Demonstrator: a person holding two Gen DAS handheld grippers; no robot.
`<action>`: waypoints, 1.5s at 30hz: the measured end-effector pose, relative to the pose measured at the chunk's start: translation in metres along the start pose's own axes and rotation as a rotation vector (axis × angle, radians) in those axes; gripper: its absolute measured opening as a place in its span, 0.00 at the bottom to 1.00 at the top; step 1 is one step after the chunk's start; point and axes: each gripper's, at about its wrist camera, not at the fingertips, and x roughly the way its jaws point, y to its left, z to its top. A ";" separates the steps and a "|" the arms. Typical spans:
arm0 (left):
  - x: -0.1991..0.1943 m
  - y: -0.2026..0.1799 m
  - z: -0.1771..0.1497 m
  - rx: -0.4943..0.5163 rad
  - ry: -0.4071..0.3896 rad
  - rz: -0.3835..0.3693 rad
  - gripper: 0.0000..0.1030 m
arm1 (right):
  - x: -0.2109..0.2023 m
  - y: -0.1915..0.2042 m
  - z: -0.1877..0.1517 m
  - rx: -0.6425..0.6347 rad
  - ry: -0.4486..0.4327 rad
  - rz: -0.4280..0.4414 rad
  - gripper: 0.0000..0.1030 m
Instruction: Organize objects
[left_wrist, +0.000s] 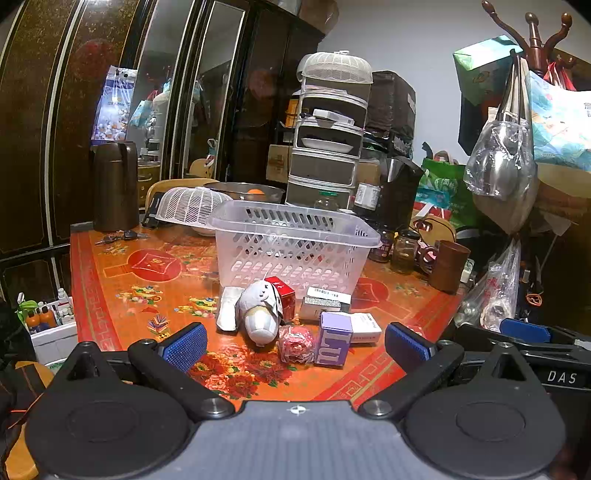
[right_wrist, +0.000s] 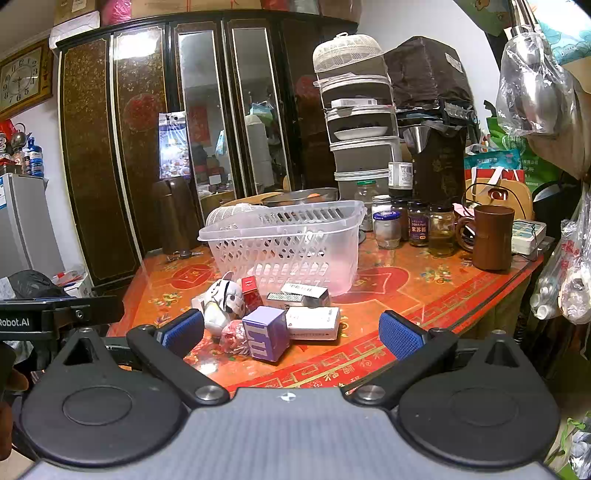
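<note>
A clear plastic basket stands empty on the red patterned table. In front of it lies a cluster: a white plush toy, a red box, a purple box, a white box, a silver-grey box, a pink wrapped ball and a white packet. My left gripper and right gripper are open and empty, short of the cluster near the table's front edge.
Behind the basket are a white mesh cover, a metal bowl and a tall food-cover stack. Jars and a brown mug stand right of the basket. A brown thermos and keys sit at back left.
</note>
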 end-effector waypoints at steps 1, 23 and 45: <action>0.000 0.000 0.000 0.000 0.000 0.001 1.00 | 0.000 0.000 0.000 0.000 0.000 0.000 1.00; 0.000 -0.002 -0.001 -0.001 0.002 -0.001 1.00 | 0.000 -0.001 0.000 0.001 0.001 0.001 1.00; 0.003 0.003 -0.006 -0.018 0.005 0.001 1.00 | 0.004 -0.003 -0.004 0.014 0.006 0.006 1.00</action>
